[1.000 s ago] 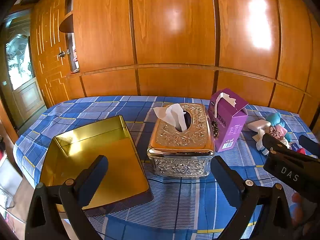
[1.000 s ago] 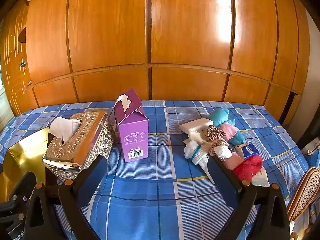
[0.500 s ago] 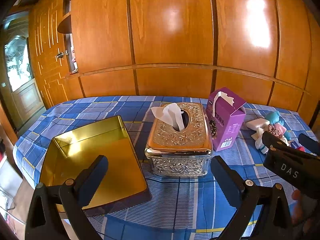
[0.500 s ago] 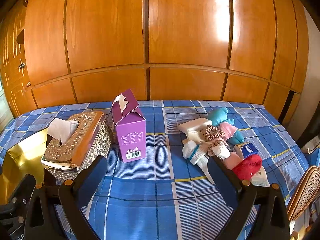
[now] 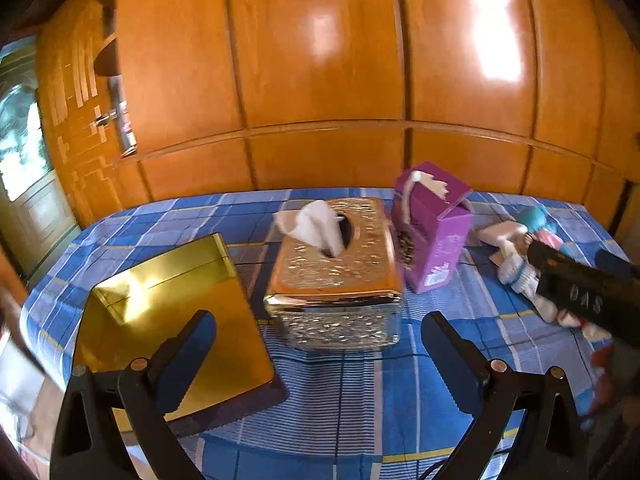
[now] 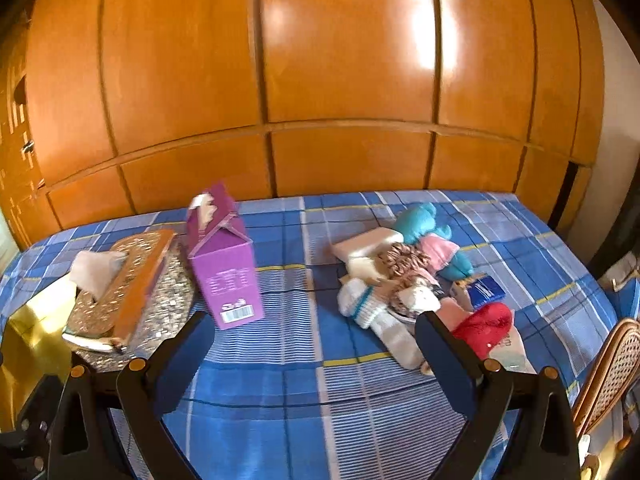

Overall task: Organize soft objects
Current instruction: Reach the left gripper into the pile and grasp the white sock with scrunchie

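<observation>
Hovering above a blue checked cloth that covers the worktop, the right gripper has its jaws spread wide with nothing between them. At about one o'clock from it lies the heap of soft objects: a white sock with a teal stripe nearest, a cream pad at the far left of the heap, a teal plush piece at the back, a pink cloth beside it, a frilly brown piece in the middle, and a red knitted item at the near right, just beside a small blue packet. These pieces touch and overlap one another. At eleven o'clock stands a purple carton, upright, its top torn open. Left of that sits an ornate metal tissue box with a white tissue poking out. The left gripper also has its jaws spread and empty, with the tissue box straight ahead at twelve o'clock. A shallow gold tray lies at ten o'clock, just beside the tissue box. Part of the right gripper shows as a dark bar at three o'clock in the left wrist view, covering some of the heap. Orange wooden panelling fills the background.
</observation>
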Available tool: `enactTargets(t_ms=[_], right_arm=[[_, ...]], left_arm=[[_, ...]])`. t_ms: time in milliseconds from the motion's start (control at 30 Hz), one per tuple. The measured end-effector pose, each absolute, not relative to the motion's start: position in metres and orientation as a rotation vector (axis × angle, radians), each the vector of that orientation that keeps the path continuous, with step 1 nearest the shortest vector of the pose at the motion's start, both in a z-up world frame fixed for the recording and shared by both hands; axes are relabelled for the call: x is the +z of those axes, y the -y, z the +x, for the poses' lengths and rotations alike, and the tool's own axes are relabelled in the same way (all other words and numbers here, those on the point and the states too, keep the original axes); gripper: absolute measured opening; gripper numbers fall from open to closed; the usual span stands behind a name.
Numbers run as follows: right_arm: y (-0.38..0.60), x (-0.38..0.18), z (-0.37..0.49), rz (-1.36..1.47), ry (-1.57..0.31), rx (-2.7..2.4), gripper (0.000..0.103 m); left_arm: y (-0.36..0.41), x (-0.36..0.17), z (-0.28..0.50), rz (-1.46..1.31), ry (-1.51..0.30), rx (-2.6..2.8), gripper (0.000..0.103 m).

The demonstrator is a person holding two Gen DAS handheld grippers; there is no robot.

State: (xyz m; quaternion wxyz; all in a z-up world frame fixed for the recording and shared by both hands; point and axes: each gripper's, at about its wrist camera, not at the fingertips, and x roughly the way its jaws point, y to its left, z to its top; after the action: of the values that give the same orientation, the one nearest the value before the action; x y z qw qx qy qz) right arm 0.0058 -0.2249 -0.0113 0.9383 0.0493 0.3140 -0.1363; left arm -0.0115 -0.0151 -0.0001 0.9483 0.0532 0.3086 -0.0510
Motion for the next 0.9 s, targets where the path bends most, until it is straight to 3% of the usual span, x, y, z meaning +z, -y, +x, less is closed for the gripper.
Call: enactTargets(t_ms=[600,900], right_arm=[[0.430,-0.003,-0.023,0.399,-0.659,-0.606,0.102],[0.451,-0.017,-0.026,0.480,-0.694,-0.585,0.102]], left_arm=[[0.123,0.003,0.025,0.249,-0.737,-0.643,0.103],[0.199,-0.020,0.043,0.273,-0.851,-0.761,0.089]])
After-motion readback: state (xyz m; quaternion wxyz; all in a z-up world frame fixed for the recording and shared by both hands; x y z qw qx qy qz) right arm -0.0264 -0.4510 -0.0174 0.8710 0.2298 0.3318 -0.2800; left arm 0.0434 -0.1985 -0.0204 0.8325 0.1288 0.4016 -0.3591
